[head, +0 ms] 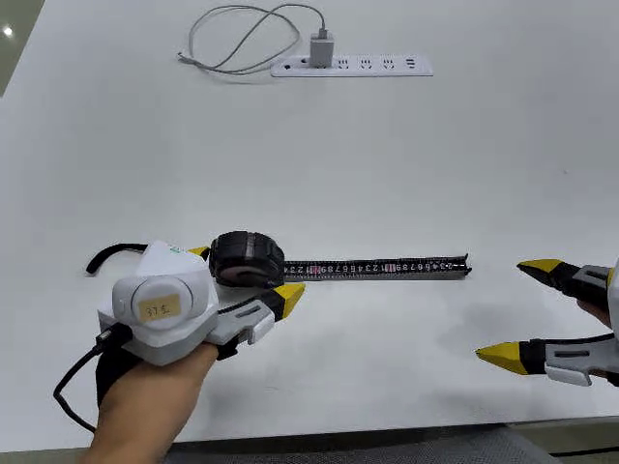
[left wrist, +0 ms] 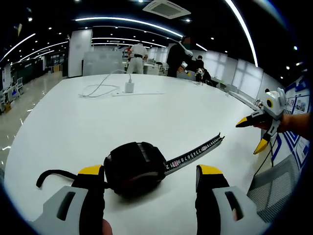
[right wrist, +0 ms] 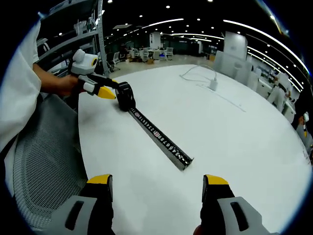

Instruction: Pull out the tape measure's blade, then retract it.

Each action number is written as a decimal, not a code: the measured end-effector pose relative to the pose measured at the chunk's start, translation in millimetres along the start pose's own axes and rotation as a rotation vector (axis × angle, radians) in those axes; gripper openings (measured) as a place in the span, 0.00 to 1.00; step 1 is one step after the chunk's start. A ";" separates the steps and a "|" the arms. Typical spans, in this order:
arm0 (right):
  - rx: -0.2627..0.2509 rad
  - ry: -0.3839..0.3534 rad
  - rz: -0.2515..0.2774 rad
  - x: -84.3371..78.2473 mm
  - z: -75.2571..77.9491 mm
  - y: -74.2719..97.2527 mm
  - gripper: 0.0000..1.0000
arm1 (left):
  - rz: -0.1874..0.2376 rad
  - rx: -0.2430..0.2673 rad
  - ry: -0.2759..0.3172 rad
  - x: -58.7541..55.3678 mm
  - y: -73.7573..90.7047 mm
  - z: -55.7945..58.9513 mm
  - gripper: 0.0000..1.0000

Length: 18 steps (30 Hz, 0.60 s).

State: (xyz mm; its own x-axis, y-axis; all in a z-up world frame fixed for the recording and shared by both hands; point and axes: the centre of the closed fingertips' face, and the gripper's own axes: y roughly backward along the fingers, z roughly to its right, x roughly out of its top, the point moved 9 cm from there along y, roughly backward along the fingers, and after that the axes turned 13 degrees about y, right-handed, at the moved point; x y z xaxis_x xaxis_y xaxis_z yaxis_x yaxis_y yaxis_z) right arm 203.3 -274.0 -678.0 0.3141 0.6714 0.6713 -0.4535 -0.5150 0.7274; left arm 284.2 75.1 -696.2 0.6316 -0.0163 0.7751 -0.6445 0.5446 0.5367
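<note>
Head view: the tape measure (head: pixel 247 259) is lying near-left on the worktop (head: pixel 387 155), its blade (head: pixel 377 268) stretching right. The left gripper (head: pixel 245 273) is straddling it, jaws apart. The right gripper (head: pixel 517 310) is gaping, well right of the blade. A power strip (head: pixel 353 66) is sitting far back.

Left gripper view: the tape measure (left wrist: pixel 134 166) is touching one jaw only.

Right gripper view: the blade (right wrist: pixel 159 137) is ending just beyond the spread jaws.

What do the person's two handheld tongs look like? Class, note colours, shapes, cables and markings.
Both tongs have two grey-and-black jaws ending in pointed yellow tips. The left tongs carry a rounded white housing with a yellowish label bearing handwritten digits, and a black cable runs from its back. The right tongs match in colouring. The person wears a white sleeve.
</note>
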 end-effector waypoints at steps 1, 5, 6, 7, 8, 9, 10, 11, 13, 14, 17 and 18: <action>0.006 0.006 -0.003 0.0 2.0 -1.1 0.71 | 0.001 0.007 0.001 0.1 -0.5 -0.3 0.71; 0.033 0.040 -0.015 2.5 12.6 -6.8 0.68 | -0.003 0.030 0.024 -1.5 -3.9 -0.8 0.70; 0.039 0.051 -0.021 3.1 14.6 -7.8 0.67 | -0.006 0.036 0.029 -1.9 -4.2 -0.9 0.70; 0.045 0.064 -0.028 3.7 16.5 -8.7 0.66 | -0.003 0.039 0.032 -1.8 -4.2 -1.1 0.69; 0.052 0.074 -0.031 4.9 19.4 -10.3 0.66 | -0.004 0.042 0.047 -2.1 -5.3 -2.2 0.69; 0.057 0.080 -0.035 5.5 21.5 -11.2 0.66 | -0.006 0.044 0.048 -2.3 -6.0 -2.5 0.69; 0.066 0.094 -0.039 6.2 24.7 -12.4 0.65 | -0.002 0.051 0.054 -2.5 -6.5 -3.1 0.68; 0.071 0.102 -0.044 6.6 26.6 -13.2 0.64 | -0.005 0.055 0.057 -2.7 -7.7 -3.5 0.68; 0.083 0.121 -0.055 7.9 31.8 -15.4 0.63 | -0.007 0.063 0.073 -2.5 -9.7 -3.3 0.68; 0.086 0.129 -0.057 8.7 33.8 -16.4 0.62 | -0.010 0.066 0.078 -2.7 -10.8 -3.4 0.68; 0.104 0.151 -0.064 10.2 40.7 -19.6 0.60 | -0.007 0.076 0.098 -3.0 -13.1 -3.7 0.68; 0.117 0.163 -0.071 10.0 42.9 -21.3 0.59 | -0.008 0.085 0.109 -3.7 -14.8 -3.5 0.68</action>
State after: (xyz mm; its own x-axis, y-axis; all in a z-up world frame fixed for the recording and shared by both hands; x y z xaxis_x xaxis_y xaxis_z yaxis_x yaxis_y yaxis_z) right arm 251.8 -279.2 -680.7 0.1987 0.7804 0.5929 -0.3322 -0.5155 0.7899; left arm 292.9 70.0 -708.1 0.6771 0.0733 0.7323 -0.6705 0.4715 0.5728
